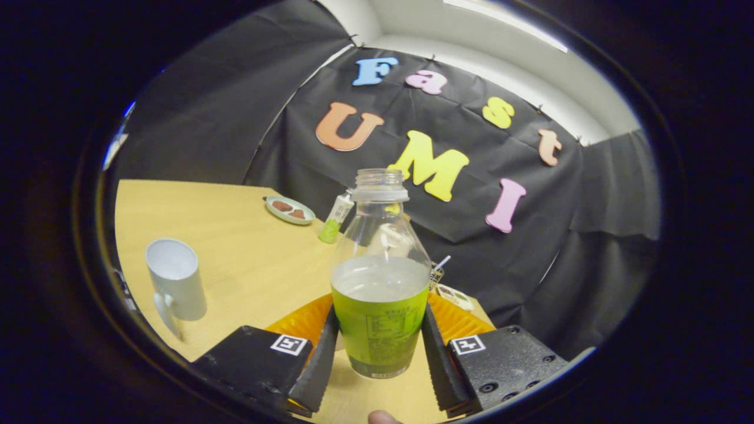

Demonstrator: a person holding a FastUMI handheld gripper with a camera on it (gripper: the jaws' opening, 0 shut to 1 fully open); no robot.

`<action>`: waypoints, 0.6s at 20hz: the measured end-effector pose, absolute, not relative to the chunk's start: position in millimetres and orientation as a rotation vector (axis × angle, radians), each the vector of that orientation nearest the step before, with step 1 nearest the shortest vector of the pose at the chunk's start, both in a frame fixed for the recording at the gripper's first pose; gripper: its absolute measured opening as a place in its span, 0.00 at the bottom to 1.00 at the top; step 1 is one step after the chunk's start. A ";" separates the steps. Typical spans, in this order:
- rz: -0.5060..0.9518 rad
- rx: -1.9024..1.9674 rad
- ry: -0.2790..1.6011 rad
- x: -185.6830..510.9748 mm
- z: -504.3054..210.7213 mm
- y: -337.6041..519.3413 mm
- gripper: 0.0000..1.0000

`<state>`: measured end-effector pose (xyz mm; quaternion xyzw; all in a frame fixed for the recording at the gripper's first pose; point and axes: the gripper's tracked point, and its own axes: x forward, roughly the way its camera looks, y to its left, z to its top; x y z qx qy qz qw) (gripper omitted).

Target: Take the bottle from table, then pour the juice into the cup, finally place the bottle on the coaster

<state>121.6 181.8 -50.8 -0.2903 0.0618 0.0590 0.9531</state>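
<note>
Gripper view: light wood table (pixel 235 259) takes up most of the near scene. On it, an orange ribbed coaster (pixel 300 321) lies just behind the fingers, showing on both sides of the bottle. Uncapped clear plastic bottle (pixel 380 277), green label on its lower half, pale juice up to about the top of the label, stands upright between the two fingers. Gripper (pixel 380 353) is clenched on the bottle: both fingers press on the labelled lower body, one on each side. Whether the bottle's base rests on the table or is lifted clear, cannot tell. White mug (pixel 175 282) stands well apart on the table, off to one side of the fingers, handle toward the camera. Beyond the bottle near the far table edge: a small pale-green dish (pixel 288 209) with brown pieces on it, and a small green-tipped tube (pixel 334 221) leaning just beside it.
</note>
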 end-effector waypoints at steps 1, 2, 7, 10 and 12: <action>0.112 -0.648 0.111 123.5 -47.9 185.2 0.74; 0.106 -0.702 0.091 123.9 -46.6 189.1 0.74; 0.087 -0.945 0.003 124.5 -49.6 215.3 0.74; 0.067 -1.072 -0.061 117.4 -52.9 228.4 0.74; 0.062 -1.147 -0.105 112.3 -55.8 237.4 0.74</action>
